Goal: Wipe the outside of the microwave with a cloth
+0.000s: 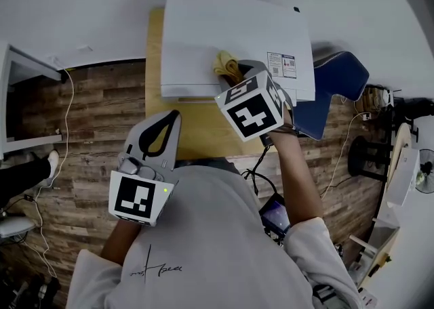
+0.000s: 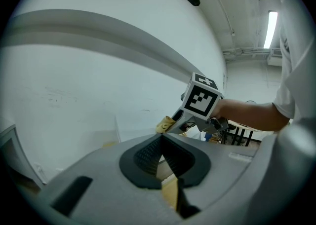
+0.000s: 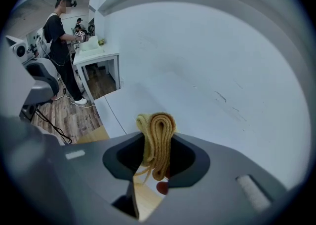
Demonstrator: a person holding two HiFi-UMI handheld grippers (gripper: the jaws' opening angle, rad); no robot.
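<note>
The left hand-held gripper [image 1: 173,117] hangs over the wooden table [image 1: 198,133] in front of the microwave [image 1: 224,33], its jaws pressed together with nothing between them. The right hand-held gripper [image 1: 234,74] is clamped on a folded yellow cloth [image 1: 226,64], which sits over the microwave's white top near the front edge, though I cannot tell whether it touches. A blue chair [image 1: 333,87] stands just beside the microwave on the right, behind the right forearm.
</note>
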